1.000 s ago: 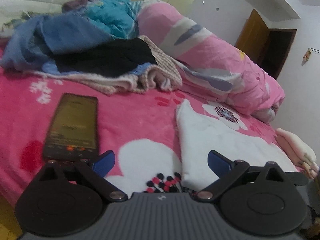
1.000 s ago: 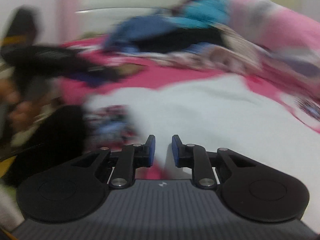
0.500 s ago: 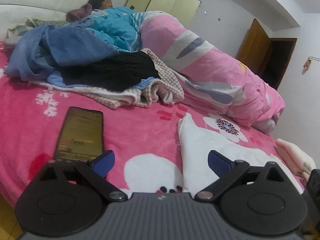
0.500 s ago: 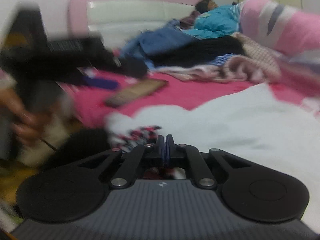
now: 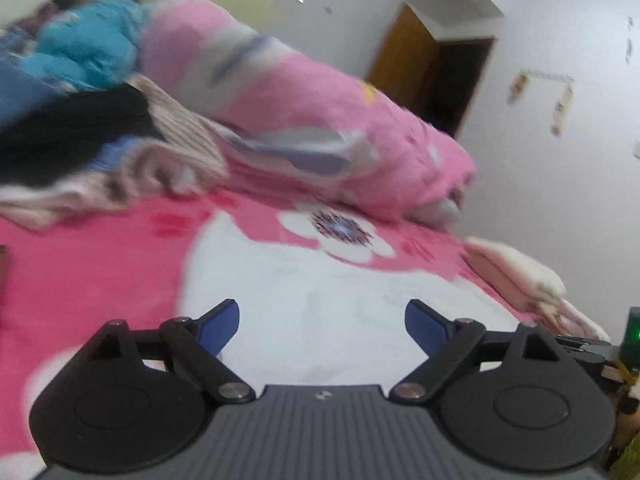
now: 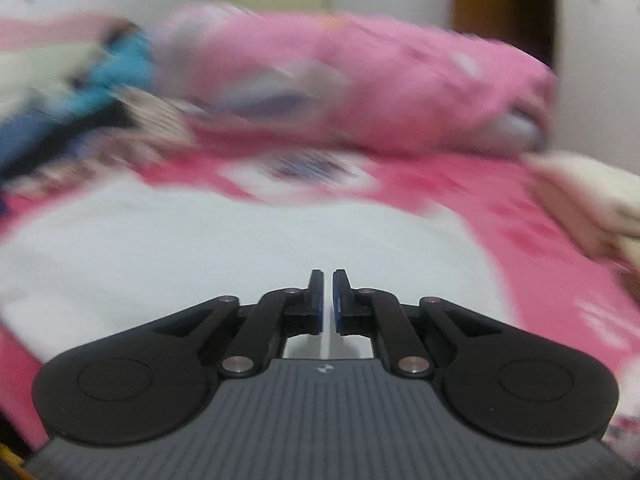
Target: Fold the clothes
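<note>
One bed (image 5: 100,272) carries one rolled pink quilt (image 5: 304,120) far right, one clothes heap (image 5: 100,148) far left and one white garment (image 5: 320,300) spread near. Left gripper (image 5: 322,322) fingers gape wide, empty. Right gripper (image 6: 328,300) fingers sit nearly closed, a slit between; any hold is unclear.

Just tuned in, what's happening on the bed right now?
A person holds two grippers over a white garment spread on the pink bed. The left gripper is wide open just above the cloth, gripping nothing. The right gripper has its fingers almost together, a thin gap between them; whether cloth is pinched cannot be told. A pile of unfolded clothes waits behind, beside a rolled pink quilt. Both views are motion-blurred.
</note>
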Action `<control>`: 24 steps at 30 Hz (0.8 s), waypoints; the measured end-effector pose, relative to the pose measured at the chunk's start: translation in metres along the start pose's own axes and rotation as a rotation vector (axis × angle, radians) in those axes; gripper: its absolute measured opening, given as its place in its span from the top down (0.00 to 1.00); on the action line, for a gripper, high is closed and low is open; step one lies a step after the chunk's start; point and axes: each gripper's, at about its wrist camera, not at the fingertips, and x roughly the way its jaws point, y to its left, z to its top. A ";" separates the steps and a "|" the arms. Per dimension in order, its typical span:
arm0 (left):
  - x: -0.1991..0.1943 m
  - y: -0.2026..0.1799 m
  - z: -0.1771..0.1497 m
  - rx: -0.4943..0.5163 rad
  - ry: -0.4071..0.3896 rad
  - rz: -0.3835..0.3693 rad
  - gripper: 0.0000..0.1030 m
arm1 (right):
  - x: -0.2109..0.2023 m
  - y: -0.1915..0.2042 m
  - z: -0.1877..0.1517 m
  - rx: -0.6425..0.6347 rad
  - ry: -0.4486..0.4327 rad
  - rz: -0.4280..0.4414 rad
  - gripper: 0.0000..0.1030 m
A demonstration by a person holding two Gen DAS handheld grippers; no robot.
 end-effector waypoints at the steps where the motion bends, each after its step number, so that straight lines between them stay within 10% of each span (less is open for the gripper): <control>1: 0.006 0.000 0.000 -0.003 0.022 0.029 0.17 | 0.001 -0.013 -0.005 -0.005 0.044 -0.068 0.94; 7: 0.012 -0.007 0.014 0.016 0.037 0.104 0.14 | -0.021 -0.085 -0.012 0.177 0.065 -0.211 0.91; 16: 0.097 -0.027 0.053 0.132 0.146 0.137 0.07 | 0.052 -0.054 0.058 0.129 -0.015 0.109 0.90; 24: 0.133 0.000 0.043 0.098 0.185 0.191 0.00 | 0.144 -0.069 0.074 0.182 0.133 0.020 0.91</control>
